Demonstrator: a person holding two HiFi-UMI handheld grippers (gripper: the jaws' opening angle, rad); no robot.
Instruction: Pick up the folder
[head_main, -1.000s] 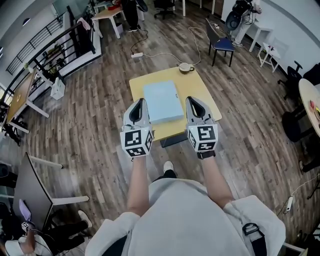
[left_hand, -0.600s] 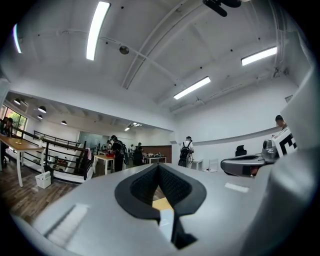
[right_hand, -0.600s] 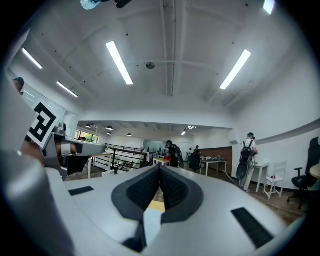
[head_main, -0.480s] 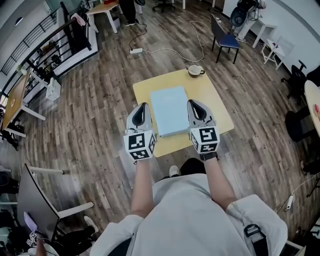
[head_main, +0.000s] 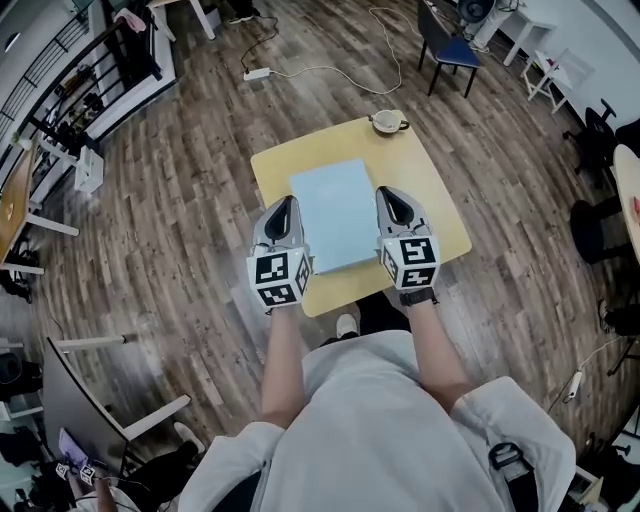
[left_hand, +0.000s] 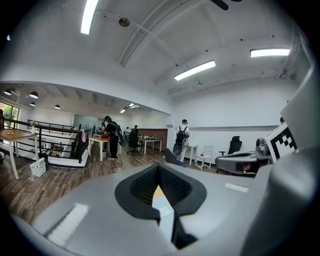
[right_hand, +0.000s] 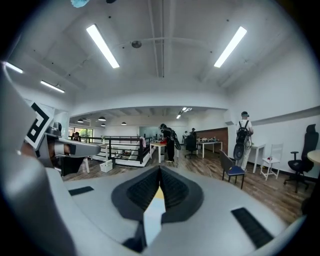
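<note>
An open workroom with a wood-plank floor spreads out below, and in the middle of it stands a small yellow table (head_main: 430, 205). The pale blue folder (head_main: 335, 212) lies flat on the table, roughly centred, with its long sides running away from the person. A cup (head_main: 387, 121) sits well apart from it at the far corner.

The left gripper (head_main: 284, 204) is just beside the folder's left edge and the right gripper (head_main: 388, 194) just beside its right edge, both at the nearer half. Each gripper has its jaws pressed together with nothing between them. Each gripper view shows only a thin sliver of yellow table and blue folder past the closed tips. Whether either gripper touches the folder cannot be told from above.

By my reading, the pickup itself has not begun. The approach looks close to finished, since the two grippers flank the folder. Gripping an edge or getting under it, and then the lift, are all still to do.
</note>
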